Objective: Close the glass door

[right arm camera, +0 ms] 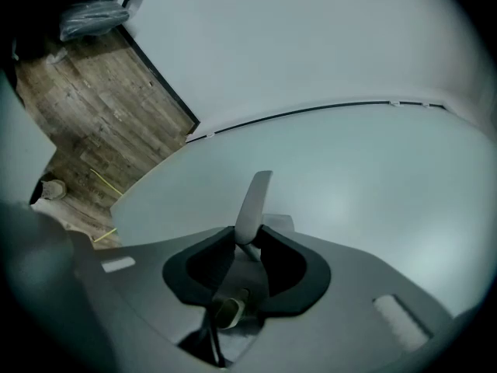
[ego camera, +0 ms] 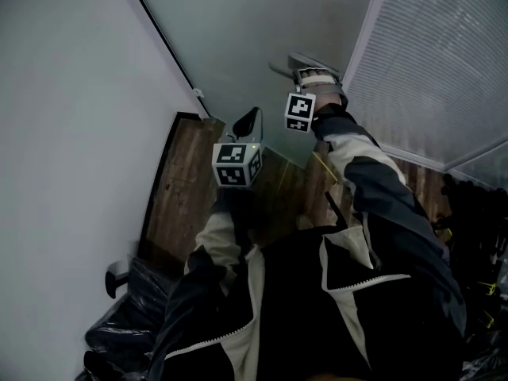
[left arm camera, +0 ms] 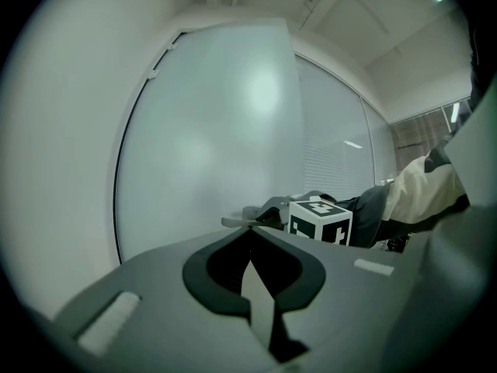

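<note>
Both claws are clenched: my right claw (right arm camera: 247,238) grasps the handle (right arm camera: 255,199) of the glass door (right arm camera: 357,185); my left claw (left arm camera: 250,239) is shut on itself.

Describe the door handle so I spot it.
Find the pale frosted glass door between the white wall and the slatted blind. On it, a flat silver lever handle sits clamped in the right gripper, the only lever on that plain pane.
</note>
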